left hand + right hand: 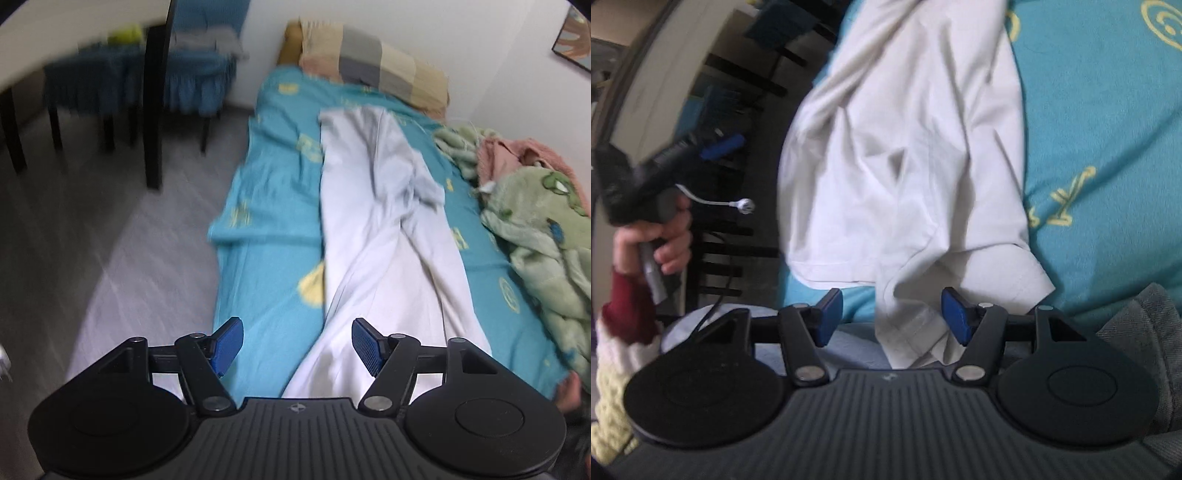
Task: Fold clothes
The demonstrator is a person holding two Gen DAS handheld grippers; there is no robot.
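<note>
Folding looks to be at its opening step: one white T-shirt (373,229) lies stretched lengthwise along the turquoise bedsheet (266,206), its far end toward the patchwork pillow (376,62), rumpled and apparently doubled over on itself rather than flat. Both tools are spread wide and pinch nothing. The left gripper (297,345) hangs above the shirt's near end, one blue pad over the sheet beside the shirt and the other over white cloth. The right gripper (892,314) sits low at the shirt's sleeve and hem, where a fold of fabric lies between its parted pads, though whether the pads touch it cannot be told. My judgement is that the next move calls for the right tool to close on that sleeve edge and the left to drop onto the shirt and take a matching edge, so the cloth can be drawn flat or folded across. Counted: one shirt, one pillow beyond it, one green blanket (539,236) heaped beside it with a pink cloth (506,155) on top, two grippers, and several dark-legged chairs (155,110) on the floor away from the shirt; the blur forbids an exact chair count.
</note>
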